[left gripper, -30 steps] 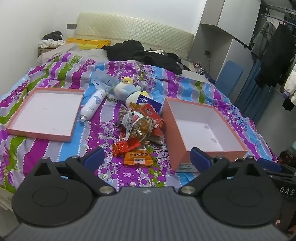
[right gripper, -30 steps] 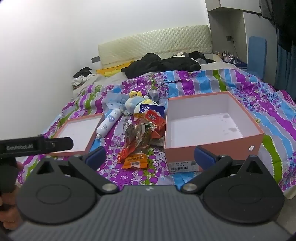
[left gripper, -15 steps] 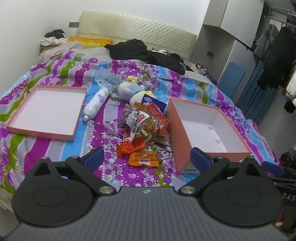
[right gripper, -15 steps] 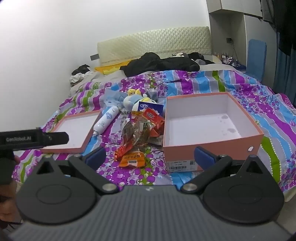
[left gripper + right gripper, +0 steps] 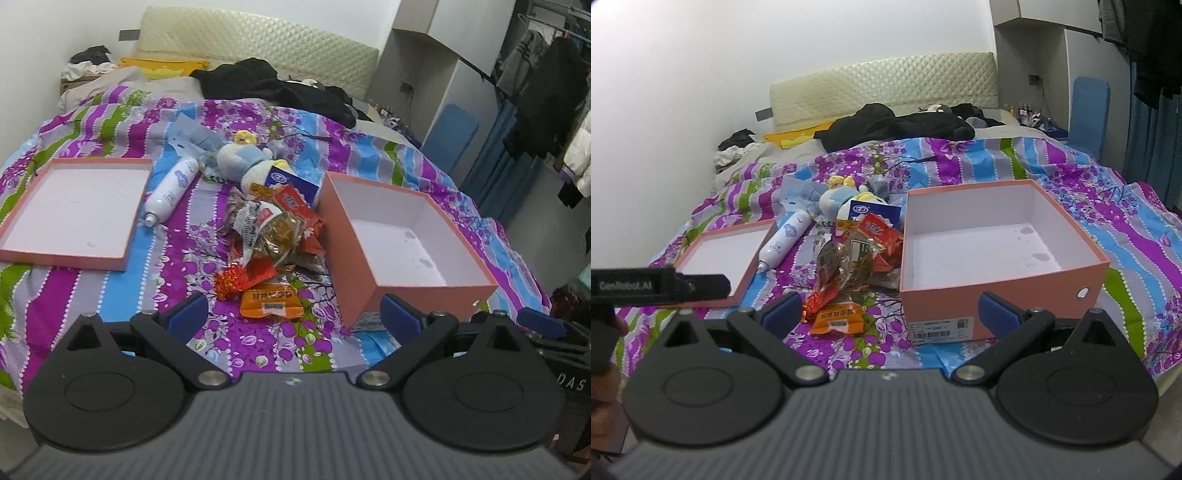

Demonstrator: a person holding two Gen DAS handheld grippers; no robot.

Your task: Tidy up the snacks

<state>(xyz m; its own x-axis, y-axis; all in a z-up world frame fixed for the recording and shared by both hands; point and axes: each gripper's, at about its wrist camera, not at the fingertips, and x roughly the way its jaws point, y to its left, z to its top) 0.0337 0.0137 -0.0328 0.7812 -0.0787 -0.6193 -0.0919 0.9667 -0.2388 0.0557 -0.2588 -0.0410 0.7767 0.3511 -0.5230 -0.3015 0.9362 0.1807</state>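
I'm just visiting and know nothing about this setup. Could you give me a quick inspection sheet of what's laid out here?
Surface: bed with a striped floral bedspread.
Job's things: snack pile between the deep pink box, empty, and the shallow pink lid, also empty; orange packet lies nearest.
Clutter: white bottle, plush toy, blue carton, dark clothes near the headboard.
Grippers: left gripper and right gripper both have jaws open, holding nothing, short of the snacks.
Cables: nothing seen.
Surroundings: hanging clothes, white wall.
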